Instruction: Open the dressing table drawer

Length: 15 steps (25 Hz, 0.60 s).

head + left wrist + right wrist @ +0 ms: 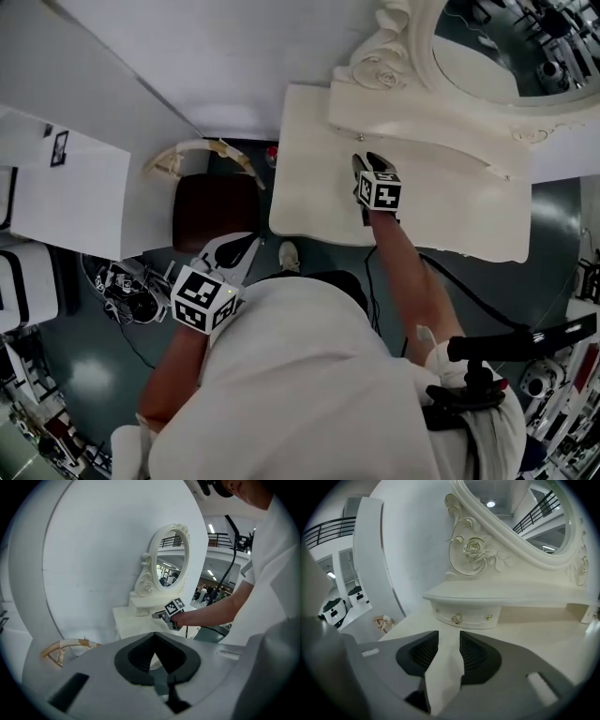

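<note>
cream-painted wood is filling the right gripper view: the drawer (471,616) is sitting closed under the small raised shelf (501,595) at the foot of the mirror (520,522), at the back of the dressing table (309,178), and it is showing a flower-shaped knob (456,618) with a smaller stud (489,617) beside it. the right gripper (449,634) is hovering over the tabletop, near the drawer but not touching it, with its fingers standing apart and nothing between them. the left gripper (153,635) is hanging well back off the table's left side, near the stool (216,211), its fingertips meeting on nothing. the knob is looking small and rounded, so the likeliest trouble is the pads closing beside it or only on its petals and then sliding off as the pull is starting. the gripper is also aiming downward at the drawer front, so a pull along that slant, rather than straight out, could be binding the drawer in its slot. the shelf edge is overhanging the drawer, and coming in too high could be bumping it or the carved scrollwork above.
</note>
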Tool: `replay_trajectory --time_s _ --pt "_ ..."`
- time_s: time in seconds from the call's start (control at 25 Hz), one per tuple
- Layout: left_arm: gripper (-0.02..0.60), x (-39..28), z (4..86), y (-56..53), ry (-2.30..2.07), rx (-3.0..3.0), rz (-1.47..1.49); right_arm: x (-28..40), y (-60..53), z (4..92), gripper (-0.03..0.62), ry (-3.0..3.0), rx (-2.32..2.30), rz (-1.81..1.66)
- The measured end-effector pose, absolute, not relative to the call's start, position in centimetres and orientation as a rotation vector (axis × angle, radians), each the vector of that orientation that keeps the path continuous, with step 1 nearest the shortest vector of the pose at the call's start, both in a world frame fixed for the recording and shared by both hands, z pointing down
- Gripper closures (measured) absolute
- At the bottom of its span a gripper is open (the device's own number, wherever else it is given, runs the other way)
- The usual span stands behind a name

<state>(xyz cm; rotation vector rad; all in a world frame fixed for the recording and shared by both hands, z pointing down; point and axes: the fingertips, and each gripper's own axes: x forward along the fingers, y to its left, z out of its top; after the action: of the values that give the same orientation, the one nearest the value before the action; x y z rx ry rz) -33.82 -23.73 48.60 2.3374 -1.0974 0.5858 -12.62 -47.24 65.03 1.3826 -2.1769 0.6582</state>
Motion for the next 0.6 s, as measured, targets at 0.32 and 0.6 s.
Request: replay_trajectory --time_s 0.32,0.6 --pt "0.580 -36.4 49.2 -26.8 -1.043 2.352 0.594 -13.0 -51.4 65.6 0.433 -2.117 1.492 0.686" --pt "0.578 -37.4 50.0 -28.1 -1.008 2.357 0.601 -13.5 -52.9 66.0 0.457 -2.093 1.540 0.703"
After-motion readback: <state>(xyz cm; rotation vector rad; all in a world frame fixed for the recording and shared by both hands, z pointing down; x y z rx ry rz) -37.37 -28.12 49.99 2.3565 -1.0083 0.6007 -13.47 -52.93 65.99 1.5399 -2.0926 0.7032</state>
